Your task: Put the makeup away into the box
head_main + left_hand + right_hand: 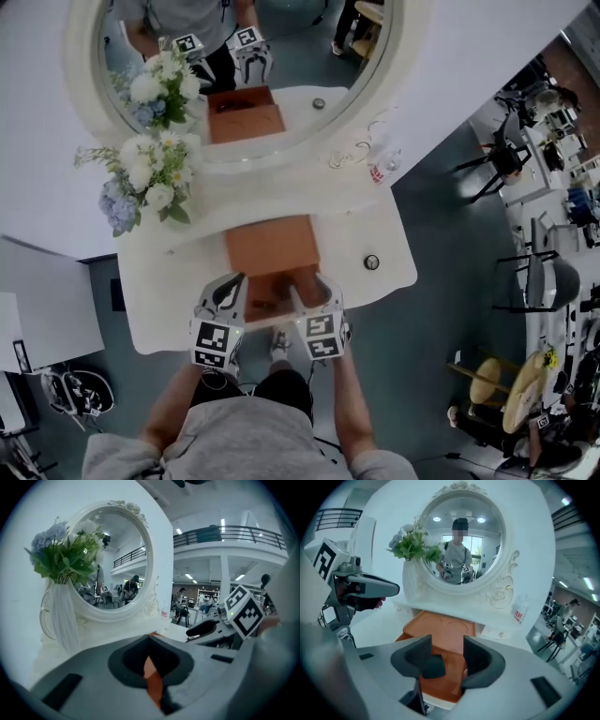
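An orange-brown box (272, 246) stands open on the white vanity table (384, 234), below the round mirror (300, 103). Both grippers hang over the box's near end. My left gripper (234, 281) has its jaws standing together; in the left gripper view (151, 639) only a thin orange sliver of the box shows between them. My right gripper (314, 281) is open, and its pads (478, 656) stand apart with nothing pressed between them. A dark wedge-shaped makeup piece (433, 666) lies on the box's floor (440, 630), seen low between these jaws beside the left pad.
A vase of white and blue flowers (150, 178) stands at the table's left, close to the box. A small round item (371, 262) lies to the right of the box. Clear bottles (382, 167) stand by the mirror's right foot. The person's body is at the table's front edge.
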Available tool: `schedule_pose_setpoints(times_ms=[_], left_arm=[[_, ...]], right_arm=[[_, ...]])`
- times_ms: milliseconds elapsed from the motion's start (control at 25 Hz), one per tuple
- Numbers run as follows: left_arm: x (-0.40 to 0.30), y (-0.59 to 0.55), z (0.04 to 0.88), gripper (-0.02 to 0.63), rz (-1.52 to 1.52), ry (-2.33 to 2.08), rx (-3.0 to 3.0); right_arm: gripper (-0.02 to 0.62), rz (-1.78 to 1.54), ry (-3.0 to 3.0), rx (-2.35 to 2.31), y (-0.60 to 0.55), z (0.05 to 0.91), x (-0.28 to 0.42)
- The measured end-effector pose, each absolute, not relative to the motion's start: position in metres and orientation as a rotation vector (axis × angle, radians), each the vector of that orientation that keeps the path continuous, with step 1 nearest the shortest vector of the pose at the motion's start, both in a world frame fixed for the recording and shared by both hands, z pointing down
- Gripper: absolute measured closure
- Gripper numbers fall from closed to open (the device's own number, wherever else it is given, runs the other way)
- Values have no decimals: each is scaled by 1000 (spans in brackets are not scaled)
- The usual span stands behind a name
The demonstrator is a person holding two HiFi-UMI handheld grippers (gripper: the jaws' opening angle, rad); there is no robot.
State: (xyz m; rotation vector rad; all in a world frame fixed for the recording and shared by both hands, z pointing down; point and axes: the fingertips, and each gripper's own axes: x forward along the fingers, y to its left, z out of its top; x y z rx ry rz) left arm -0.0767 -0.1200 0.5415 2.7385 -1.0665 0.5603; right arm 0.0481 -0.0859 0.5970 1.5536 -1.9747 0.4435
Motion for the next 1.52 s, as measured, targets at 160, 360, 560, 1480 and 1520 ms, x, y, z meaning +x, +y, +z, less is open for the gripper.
schedule_pose_setpoints(times_ms=[160,360,560,1480,1520], left_arm=[[-62,-115,520,606,520,-1016,2807],[-38,-101,500,606,484,-923,2879],[-8,-83,482,606,440,-795,2973],[130,-35,480,606,423,-364,3106],[136,-37,482,606,427,-364,3105]], right_arm=[[385,413,-1996,1701,-74,562,58],[472,354,-1964,1914,-48,526,75],[544,312,-1903,2129,-16,502,97],[581,265,-1612,2433,46,503,204],[581,268,-1609,2433,44,506,211]])
